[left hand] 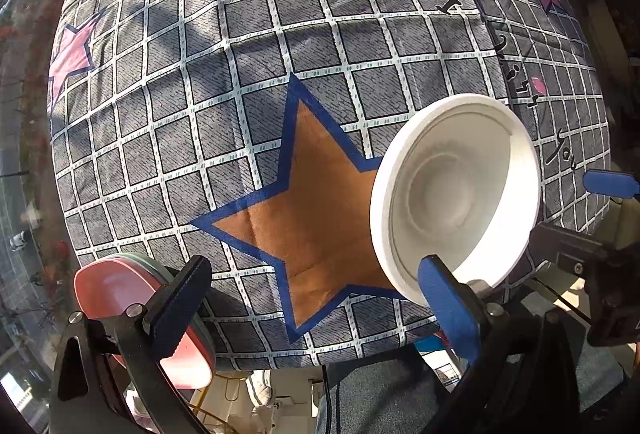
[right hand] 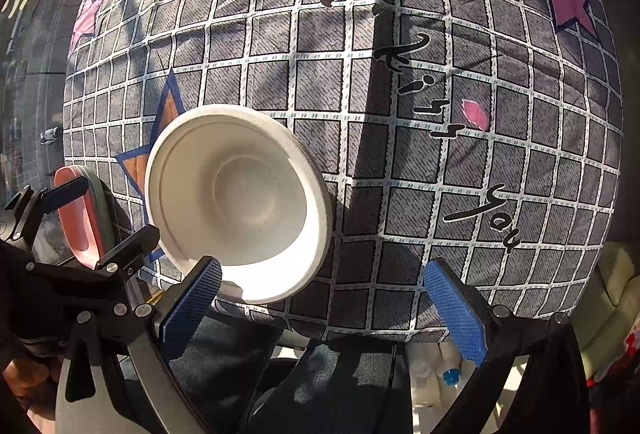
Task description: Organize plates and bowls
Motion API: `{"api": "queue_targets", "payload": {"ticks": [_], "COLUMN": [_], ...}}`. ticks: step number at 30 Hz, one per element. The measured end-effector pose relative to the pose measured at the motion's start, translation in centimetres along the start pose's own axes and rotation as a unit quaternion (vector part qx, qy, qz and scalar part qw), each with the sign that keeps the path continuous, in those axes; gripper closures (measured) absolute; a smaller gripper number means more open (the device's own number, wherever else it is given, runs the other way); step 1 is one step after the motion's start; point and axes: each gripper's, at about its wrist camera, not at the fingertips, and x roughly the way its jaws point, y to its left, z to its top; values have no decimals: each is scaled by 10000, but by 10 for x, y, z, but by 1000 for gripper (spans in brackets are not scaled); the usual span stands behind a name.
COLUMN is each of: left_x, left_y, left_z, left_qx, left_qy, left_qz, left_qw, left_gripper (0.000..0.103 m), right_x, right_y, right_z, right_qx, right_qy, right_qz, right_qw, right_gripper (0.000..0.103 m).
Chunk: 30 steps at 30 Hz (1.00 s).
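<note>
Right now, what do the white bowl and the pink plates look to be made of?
White bowl: likely plastic or melamine, matte, with a thick rim and soft, diffuse shading. Pink plates: seemingly smooth plastic, slightly glossy, thin stacked edges with a greenish one among them. Neither is certain from looks alone.

A: How does the left gripper point(left hand: 316, 304) stand?
B: Wide open. Its black finger point(left hand: 184, 306) is on the left and its blue finger point(left hand: 448, 302) on the right, well apart, both pointing forward and up.
A: And the right gripper point(right hand: 324, 308)?
B: Also spread wide, with two blue pads angled outward like a V.
A: Are the two near each other?
B: Yes, side by side. From the right wrist the left one shows at the left edge, and from the left wrist the right one shows at the right edge.
A: Any hand visible?
B: Part of a hand point(right hand: 24, 374), low in the corner, behind the left one's black frame.
</note>
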Motion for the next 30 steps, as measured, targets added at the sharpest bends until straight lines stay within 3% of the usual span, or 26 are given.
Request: {"api": "queue_targets", "payload": {"ticks": [30], "left_x": [9], "left_y": [-8], "left_z": [9], "left_qx": [86], "left_qy": [70], "left_qz": [43], "left_qw": [9999], "left_gripper": [0], "right_x": [13], "right_y": [-14], "right_z": [1], "right_qx": [179], "right_qy": [111], "right_qz": [83], "right_qw": [9997], "right_gripper": [1]}}
